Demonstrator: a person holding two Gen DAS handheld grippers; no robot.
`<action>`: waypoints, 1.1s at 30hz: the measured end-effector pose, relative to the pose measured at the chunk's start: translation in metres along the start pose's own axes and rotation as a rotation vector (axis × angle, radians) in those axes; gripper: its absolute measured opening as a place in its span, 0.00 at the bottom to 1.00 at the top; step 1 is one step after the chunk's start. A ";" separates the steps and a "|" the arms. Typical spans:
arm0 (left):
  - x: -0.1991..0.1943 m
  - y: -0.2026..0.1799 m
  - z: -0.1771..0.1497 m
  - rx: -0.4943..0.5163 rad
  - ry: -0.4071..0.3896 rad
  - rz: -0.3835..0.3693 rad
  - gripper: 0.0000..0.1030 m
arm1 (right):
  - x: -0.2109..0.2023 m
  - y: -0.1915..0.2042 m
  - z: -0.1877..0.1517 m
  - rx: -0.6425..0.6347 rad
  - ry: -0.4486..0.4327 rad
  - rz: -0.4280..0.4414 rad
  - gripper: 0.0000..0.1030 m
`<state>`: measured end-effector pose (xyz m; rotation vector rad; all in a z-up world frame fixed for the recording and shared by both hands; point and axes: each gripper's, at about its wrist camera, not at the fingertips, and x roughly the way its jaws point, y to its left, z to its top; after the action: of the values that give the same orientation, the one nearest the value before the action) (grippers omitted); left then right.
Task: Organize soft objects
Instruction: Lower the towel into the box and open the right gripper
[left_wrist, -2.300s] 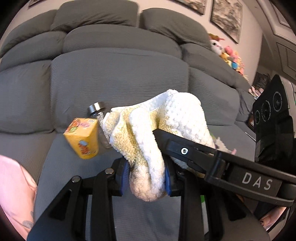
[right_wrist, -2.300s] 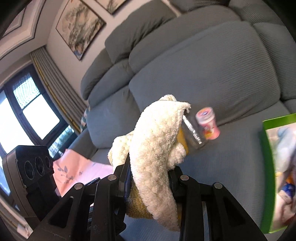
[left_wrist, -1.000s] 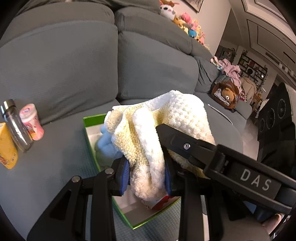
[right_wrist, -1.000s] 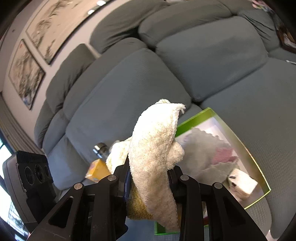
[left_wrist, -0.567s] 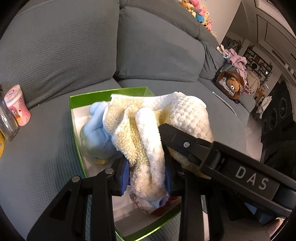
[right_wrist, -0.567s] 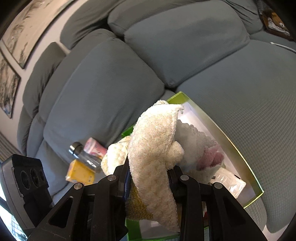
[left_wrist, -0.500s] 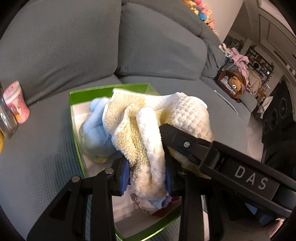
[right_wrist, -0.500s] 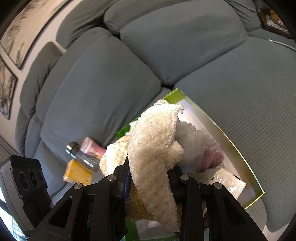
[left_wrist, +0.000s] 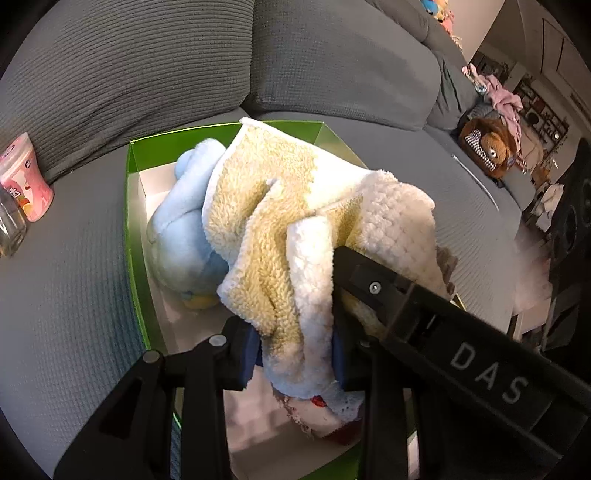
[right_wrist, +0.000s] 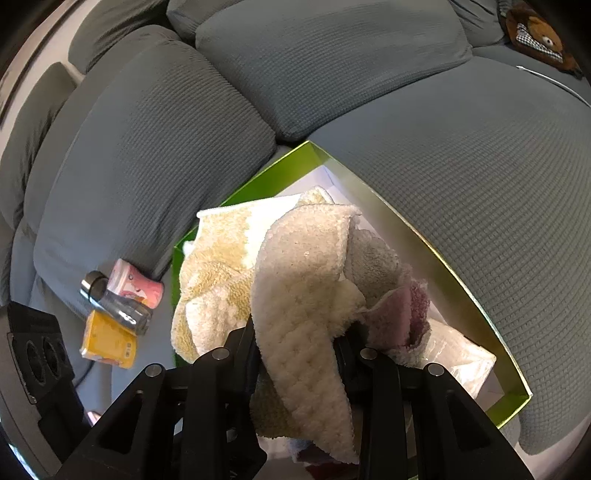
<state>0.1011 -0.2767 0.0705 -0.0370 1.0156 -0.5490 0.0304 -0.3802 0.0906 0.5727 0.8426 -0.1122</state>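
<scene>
Presently the cream and yellow towel (left_wrist: 295, 221) is held bunched above the green box (left_wrist: 133, 221), pinched at one fold by the left gripper (left_wrist: 295, 354) and at another by the right gripper (right_wrist: 301, 347), both clamped on the cloth. A blue plush toy (left_wrist: 181, 229) and a pink cloth (right_wrist: 402, 310) are already seen inside. The towel is best lowered until it rests on them, then both grips eased together, so no corner is left draped over the rim onto the grey sofa (right_wrist: 480, 184).
</scene>
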 end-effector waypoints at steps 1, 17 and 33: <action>0.003 0.000 0.001 -0.001 0.006 0.000 0.30 | 0.001 -0.001 0.000 0.002 0.001 -0.004 0.32; 0.026 -0.004 0.006 0.008 0.095 0.012 0.33 | 0.011 -0.013 0.000 0.039 0.034 -0.067 0.32; -0.020 -0.003 0.006 0.024 -0.025 0.025 0.74 | -0.036 0.000 -0.002 -0.023 -0.099 -0.045 0.76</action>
<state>0.0968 -0.2716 0.0909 -0.0092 0.9840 -0.5366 0.0043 -0.3840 0.1159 0.5227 0.7597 -0.1703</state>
